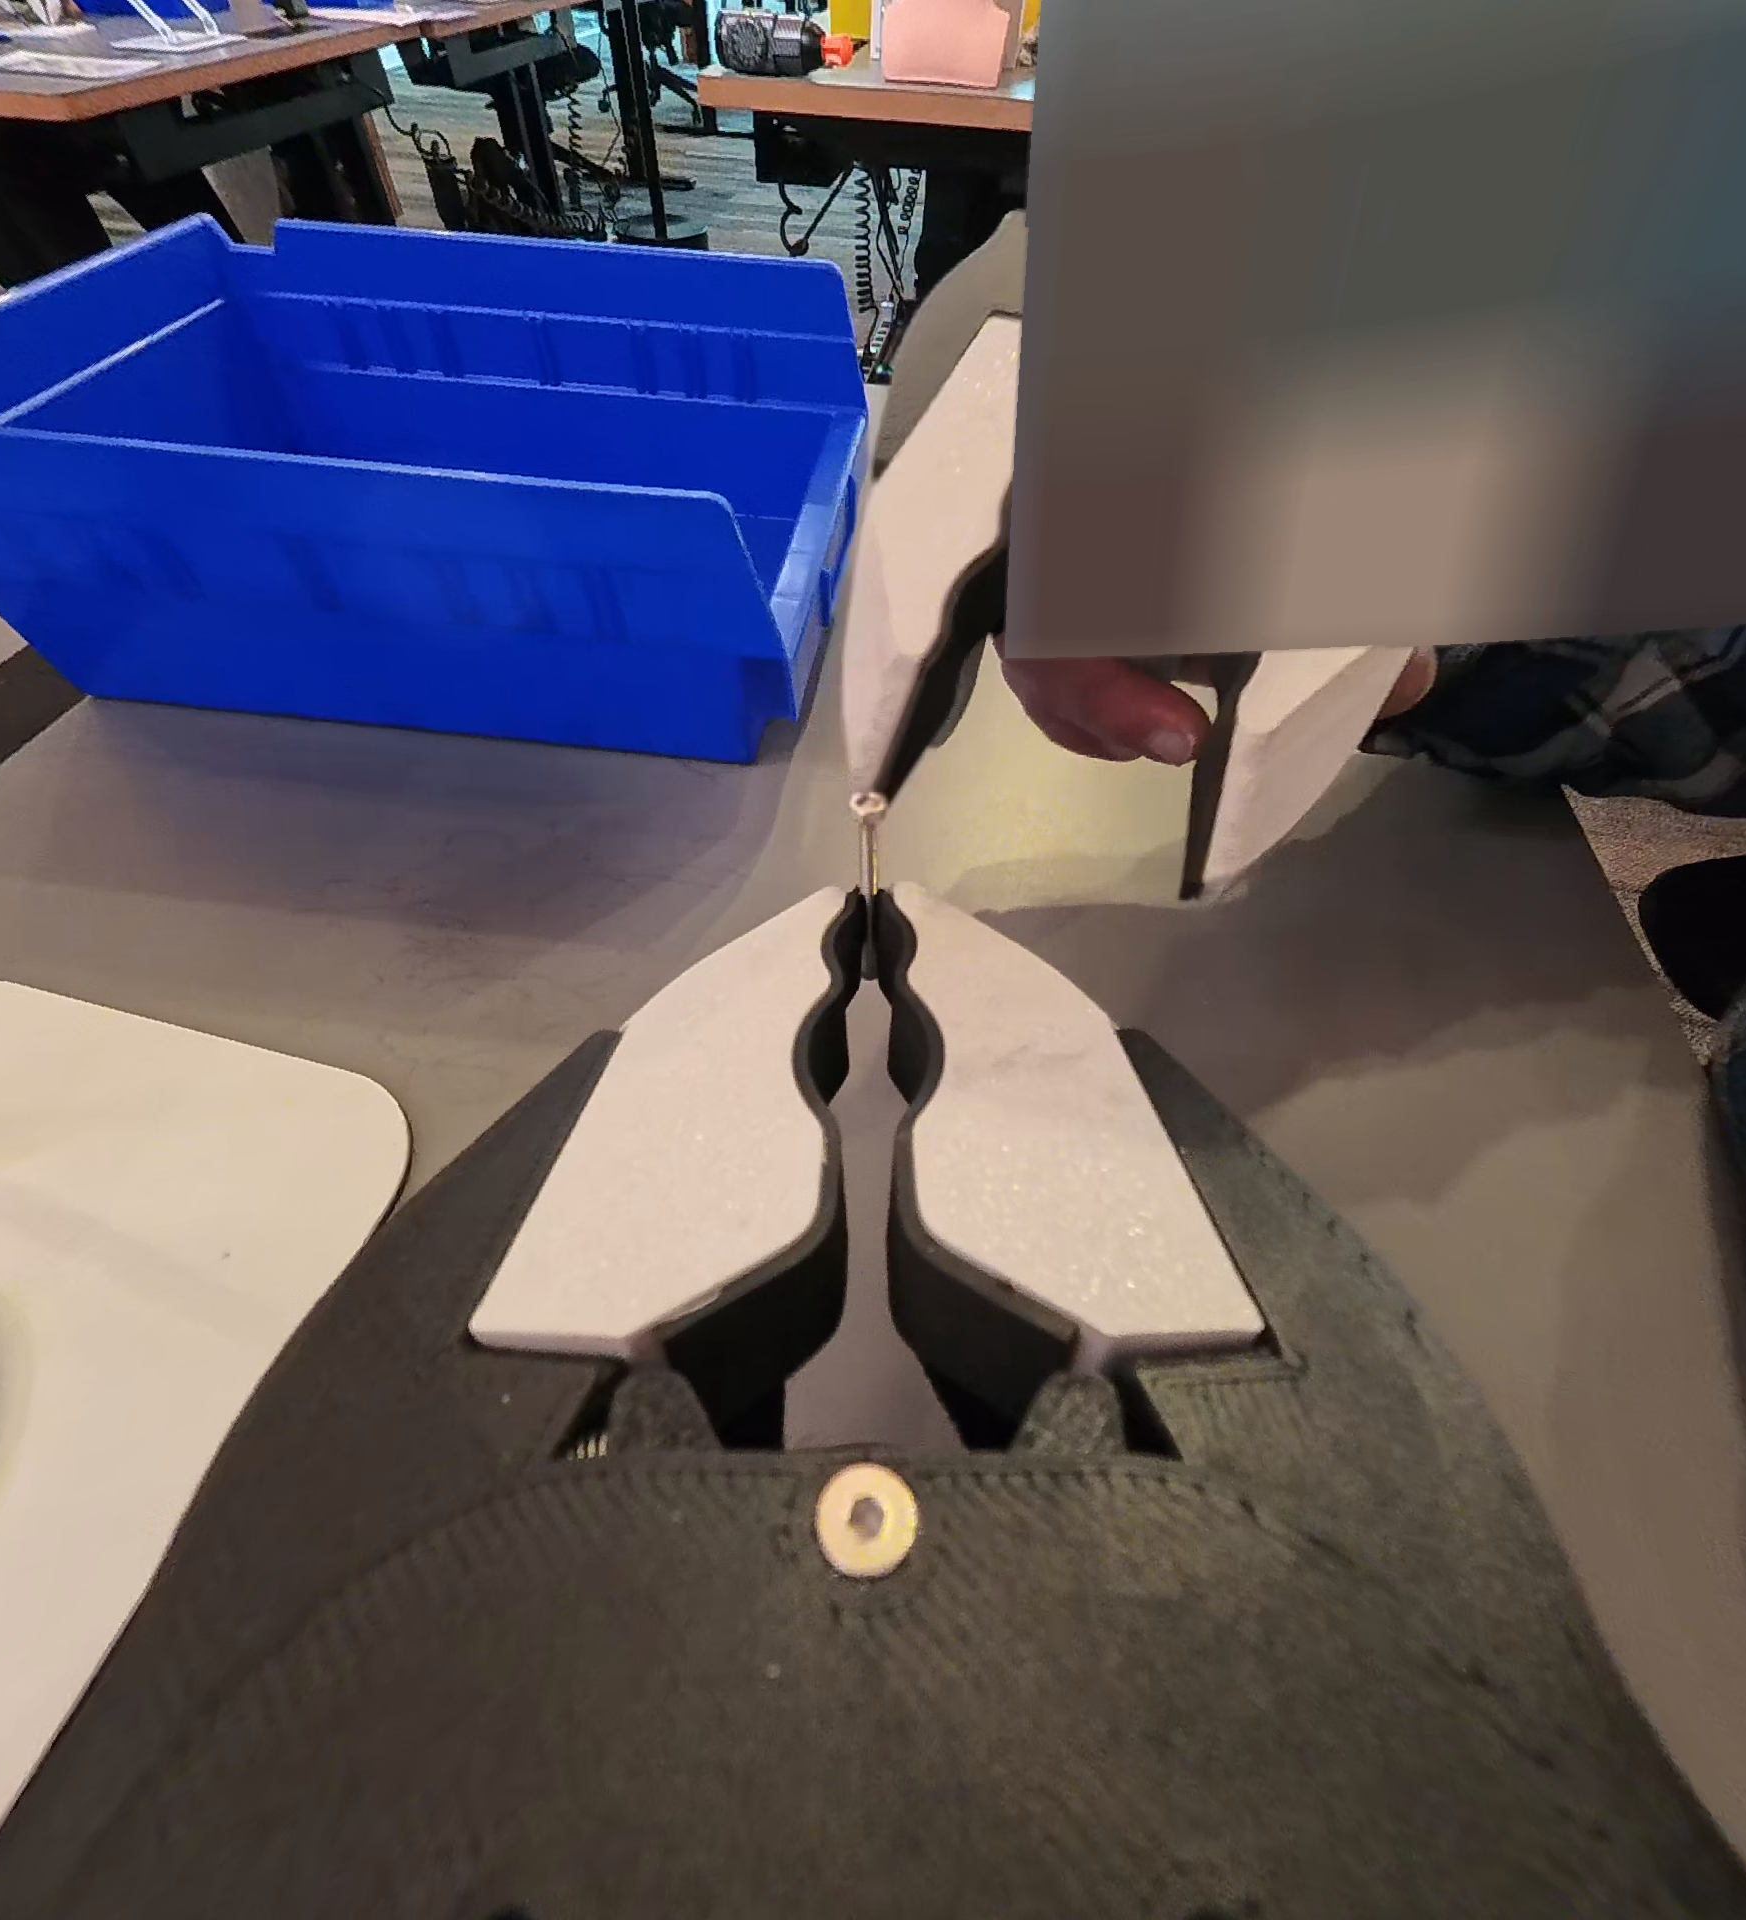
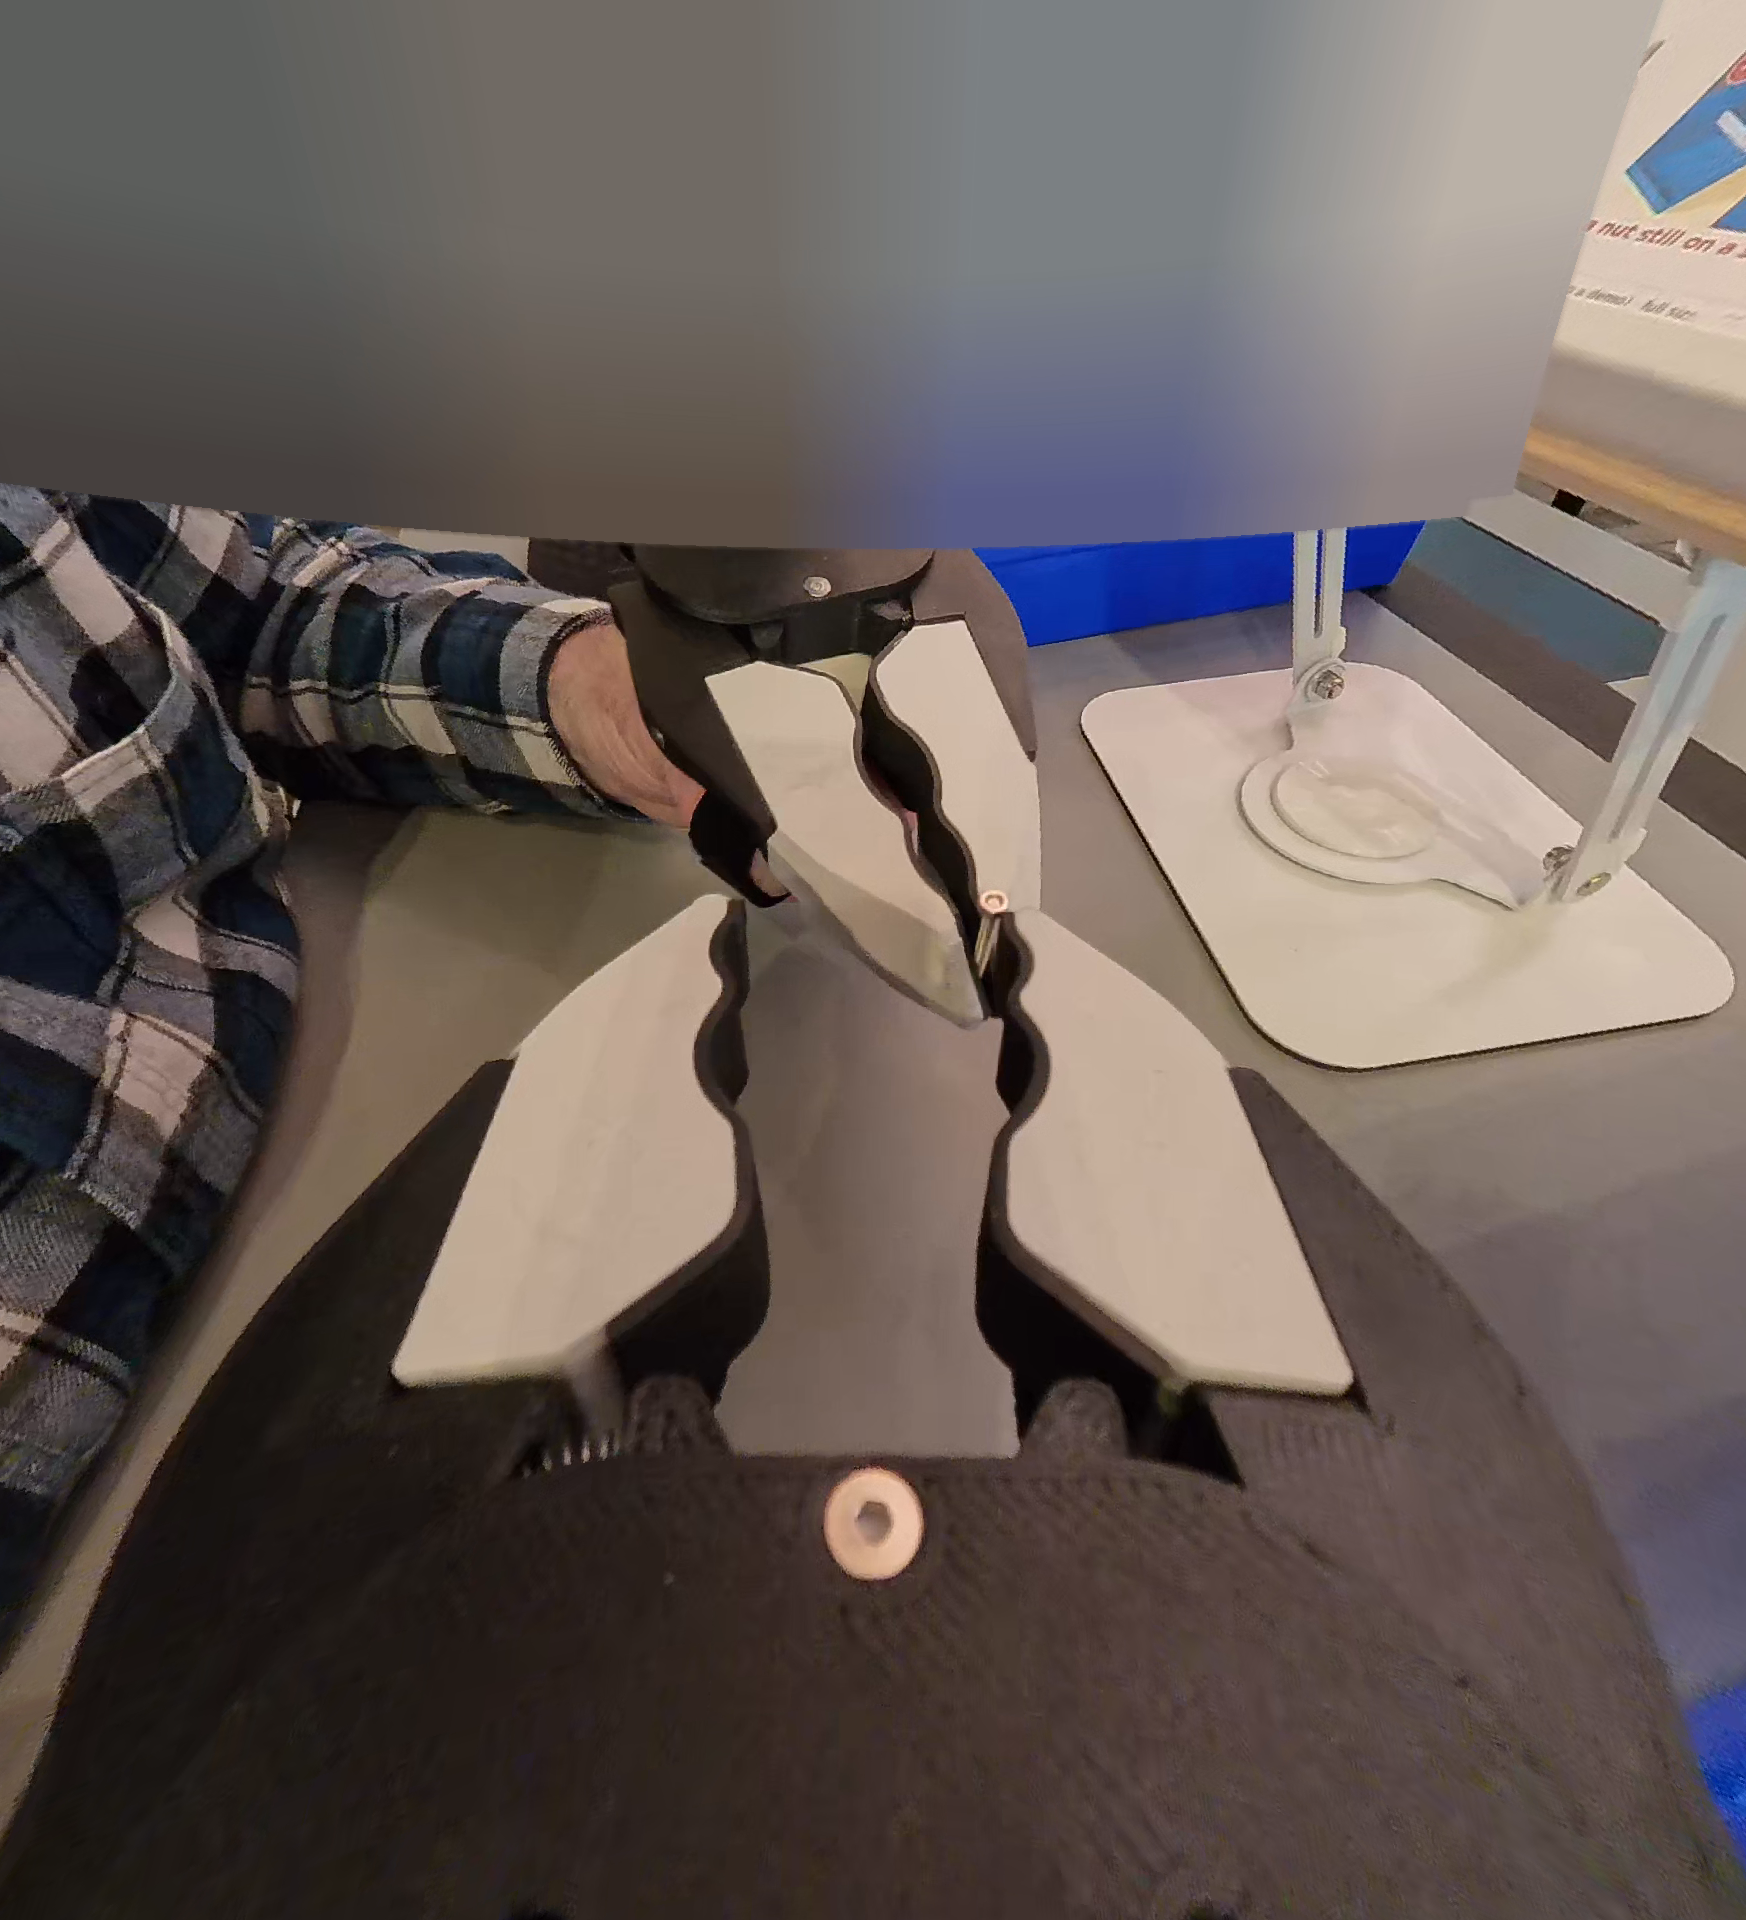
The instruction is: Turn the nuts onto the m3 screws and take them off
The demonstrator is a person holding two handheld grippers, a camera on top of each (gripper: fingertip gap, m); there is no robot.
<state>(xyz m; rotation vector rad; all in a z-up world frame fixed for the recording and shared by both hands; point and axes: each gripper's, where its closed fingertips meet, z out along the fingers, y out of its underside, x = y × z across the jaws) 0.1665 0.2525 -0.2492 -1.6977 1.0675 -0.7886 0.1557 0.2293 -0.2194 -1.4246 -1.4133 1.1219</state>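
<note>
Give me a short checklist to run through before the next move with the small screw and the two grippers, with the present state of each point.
1. Left gripper shut on the screw: ok, fingertips pinch its shaft.
2. Screw head free: ok, it sticks out beyond the fingertips.
3. Right gripper open: ok, wide gap between its fingers.
4. Right gripper's hold on the screw: not ok, only one fingertip is near the head; contact cannot tell.
5. Blue bin apart from the grippers: ok.
6. White stand base clear of both grippers: ok.
</note>
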